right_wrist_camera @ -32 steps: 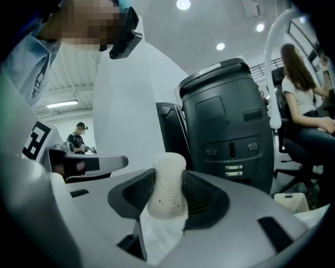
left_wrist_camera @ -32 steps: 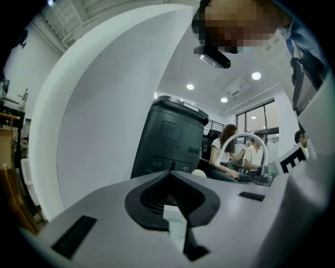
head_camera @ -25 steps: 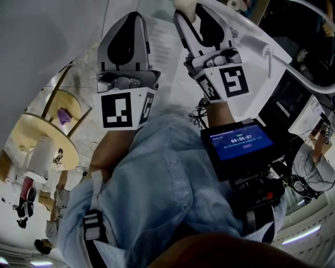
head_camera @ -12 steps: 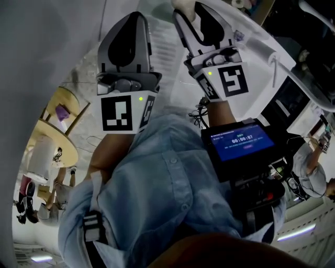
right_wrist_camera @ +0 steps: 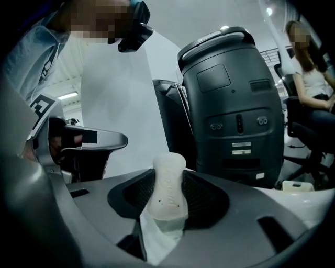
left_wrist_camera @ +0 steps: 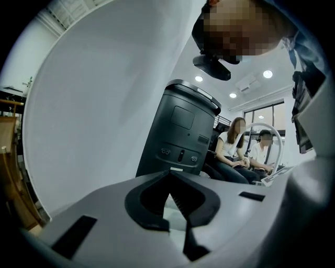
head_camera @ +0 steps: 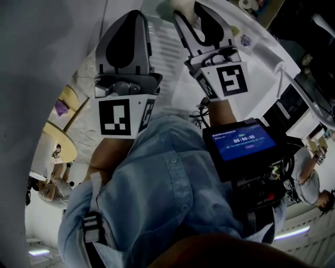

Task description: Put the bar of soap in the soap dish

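Both grippers are held up close in front of the person's blue shirt. My right gripper (right_wrist_camera: pixel 166 212) is shut on a white bar of soap (right_wrist_camera: pixel 167 180), which stands upright between its dark jaws. In the head view the right gripper (head_camera: pixel 189 10) is at the top middle, and the soap (head_camera: pixel 183 4) pokes out at the frame's edge. My left gripper (left_wrist_camera: pixel 175 209) is shut with nothing between its jaws, and in the head view the left gripper (head_camera: pixel 133 18) sits to the left of the right one. No soap dish shows in any view.
A tall dark grey machine (right_wrist_camera: pixel 235 104) stands ahead of both grippers. Two people sit on chairs (left_wrist_camera: pixel 238 154) beyond it. A device with a lit blue screen (head_camera: pixel 243 142) hangs at the person's chest. A white table (head_camera: pixel 256 57) lies to the right, a round wooden table (head_camera: pixel 57 141) to the left.
The grippers keep their places and the soap stays held. The head view has swung, so the round wooden table has slid toward the left edge.
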A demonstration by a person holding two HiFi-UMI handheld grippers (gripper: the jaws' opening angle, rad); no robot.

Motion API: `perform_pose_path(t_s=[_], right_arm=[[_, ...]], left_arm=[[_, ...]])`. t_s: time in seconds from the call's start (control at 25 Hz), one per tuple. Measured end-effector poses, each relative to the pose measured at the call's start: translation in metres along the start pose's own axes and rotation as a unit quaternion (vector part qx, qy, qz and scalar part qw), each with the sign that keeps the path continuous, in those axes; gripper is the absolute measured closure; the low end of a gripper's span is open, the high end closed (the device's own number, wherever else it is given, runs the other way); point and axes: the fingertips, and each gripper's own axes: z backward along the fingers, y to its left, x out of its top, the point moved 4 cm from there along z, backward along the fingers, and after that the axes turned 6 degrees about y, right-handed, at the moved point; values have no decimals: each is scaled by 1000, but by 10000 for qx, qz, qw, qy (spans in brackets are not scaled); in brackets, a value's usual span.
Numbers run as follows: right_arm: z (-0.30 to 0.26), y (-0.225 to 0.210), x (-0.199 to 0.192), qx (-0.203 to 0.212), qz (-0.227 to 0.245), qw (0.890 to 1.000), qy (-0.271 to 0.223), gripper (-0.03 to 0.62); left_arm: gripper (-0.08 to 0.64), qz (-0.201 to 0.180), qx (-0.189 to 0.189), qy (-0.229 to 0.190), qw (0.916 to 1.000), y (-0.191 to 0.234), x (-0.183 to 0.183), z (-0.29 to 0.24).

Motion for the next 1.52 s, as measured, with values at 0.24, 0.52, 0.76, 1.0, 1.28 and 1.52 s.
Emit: perform_pose_path(t_s=[0.24, 0.52, 0.76, 1.0, 1.28, 1.52], right_arm=[[2, 1, -7, 123, 147, 9996, 229, 413], [-1, 5, -2, 138, 410, 9989, 174, 413], [-5, 10, 7, 67, 737, 9972, 54, 411], [-7, 10, 4, 1, 953, 9953, 158, 411], [-9, 9, 0, -14, 1136, 9933, 226, 419], [-9, 9, -3, 0, 985, 9948, 250, 419]], left_arm=[[552, -8, 20, -53, 10000, 1, 5, 3], [552, -38, 10, -98, 9999, 0, 8, 4], [552, -33, 18, -140, 9999, 0, 10, 4], [552, -20, 14, -148, 9999, 0, 10, 4], [552, 24, 30, -214, 9998, -2, 5, 6], [552, 12, 28, -112, 9999, -1, 3, 5]])
